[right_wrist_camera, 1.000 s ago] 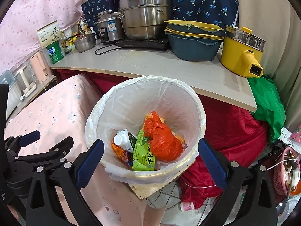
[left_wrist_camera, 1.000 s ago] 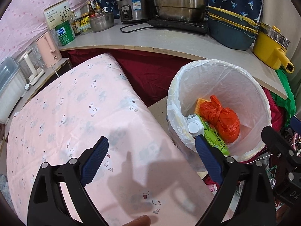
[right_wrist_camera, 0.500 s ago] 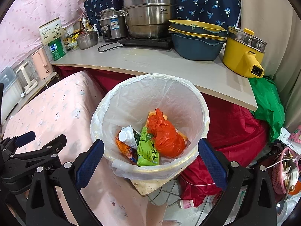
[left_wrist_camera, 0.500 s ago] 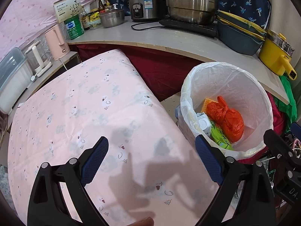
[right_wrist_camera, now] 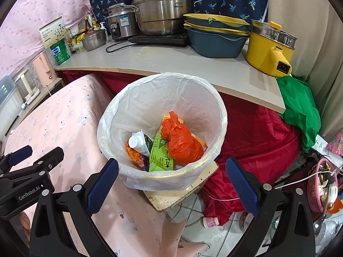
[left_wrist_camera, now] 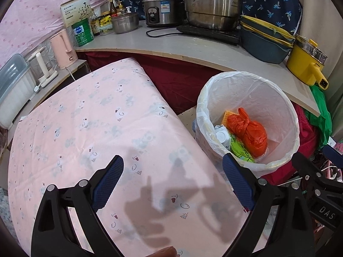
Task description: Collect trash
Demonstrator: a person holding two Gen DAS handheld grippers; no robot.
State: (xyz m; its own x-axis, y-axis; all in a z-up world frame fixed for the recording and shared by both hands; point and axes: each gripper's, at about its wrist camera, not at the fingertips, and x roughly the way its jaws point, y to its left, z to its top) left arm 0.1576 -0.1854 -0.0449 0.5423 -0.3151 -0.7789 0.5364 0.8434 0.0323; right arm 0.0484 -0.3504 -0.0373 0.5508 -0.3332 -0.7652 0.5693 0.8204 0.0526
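Note:
A trash bin lined with a white bag (right_wrist_camera: 150,98) (left_wrist_camera: 268,98) stands on a low stool beside the pink-covered table (left_wrist_camera: 96,117). In it lie an orange plastic bag (right_wrist_camera: 182,141) (left_wrist_camera: 250,132), a green drink carton (right_wrist_camera: 161,157) (left_wrist_camera: 241,147), a white capped bottle (right_wrist_camera: 137,142) and an orange wrapper (right_wrist_camera: 135,155). My left gripper (left_wrist_camera: 172,180) is open and empty above the pink cloth, left of the bin. My right gripper (right_wrist_camera: 171,180) is open and empty, just in front of the bin's near rim.
A grey counter (right_wrist_camera: 171,62) behind the bin carries steel pots (right_wrist_camera: 163,6), blue and yellow basins (right_wrist_camera: 216,38), a yellow electric pot (right_wrist_camera: 270,47) and jars. Red cloth (right_wrist_camera: 253,128) hangs under it. A green bag (right_wrist_camera: 300,107) and a pink basket (right_wrist_camera: 319,188) sit at the right.
Both grippers have pulled back and up from the bin, so it looks smaller and further off. Both stay open and empty. The trash in the bin has not moved.

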